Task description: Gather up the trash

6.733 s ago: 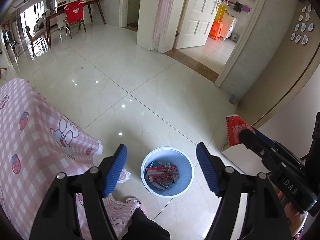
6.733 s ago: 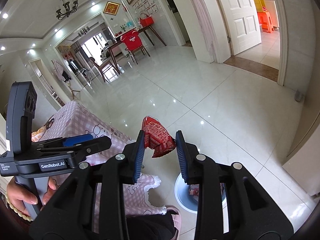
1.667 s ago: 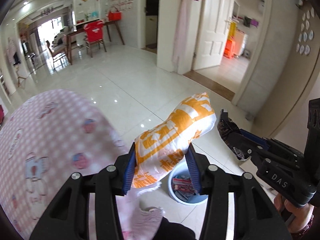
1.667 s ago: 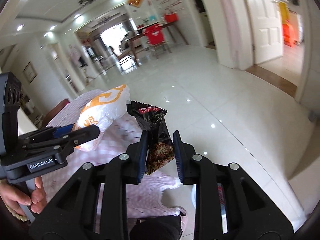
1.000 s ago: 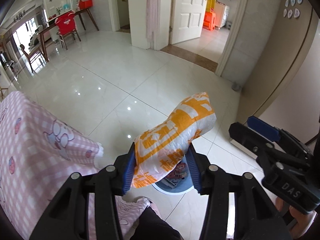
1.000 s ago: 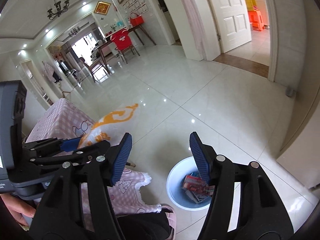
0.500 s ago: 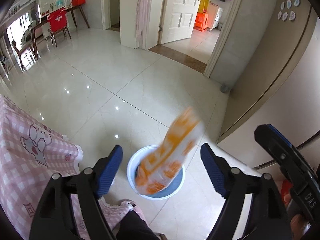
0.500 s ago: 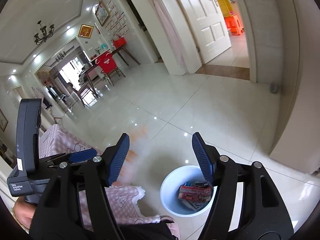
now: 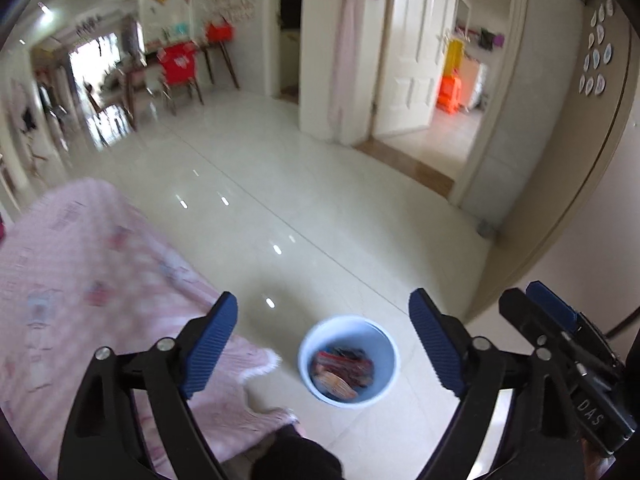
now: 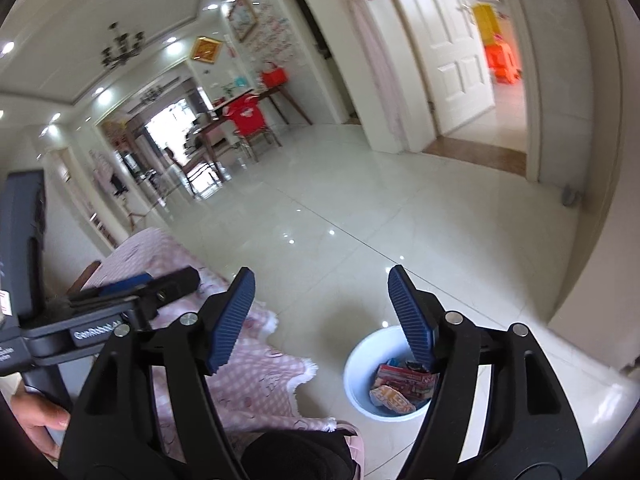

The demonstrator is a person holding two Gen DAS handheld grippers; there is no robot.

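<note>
Two grippers, both now empty: the left gripper [image 9: 323, 340] hangs with its blue-padded jaws spread wide above the white waste bin [image 9: 348, 361], and the right gripper [image 10: 320, 314] is likewise spread with nothing between its pads. Half a second ago the orange-and-white snack bag was falling from the left gripper toward the bin; it now lies inside, an orange wrapper [image 9: 335, 385] at the near edge of the pile, seen also from the right wrist view [image 10: 392, 398]. The dark wrapper that the right gripper pinched under two seconds ago is gone from it as well, and presumably sits among the red and dark packets [image 9: 346, 364] in the bin, though the blur makes single pieces hard to tell. By my judgement this round of collecting is done, and both grippers are free to go back for whatever trash remains; none shows on the pink checked tablecloth [image 9: 80, 288] just beside the bin, but that cloth is blurred and only partly in view. Readable writing is scant: "DAS" on the body of the right gripper as the left view catches it [image 9: 590, 410], and "GenRobot.AI", partly cut off, on the left gripper's body in the right view [image 10: 98, 330]. The print on the packets in the bin cannot be read.
</note>
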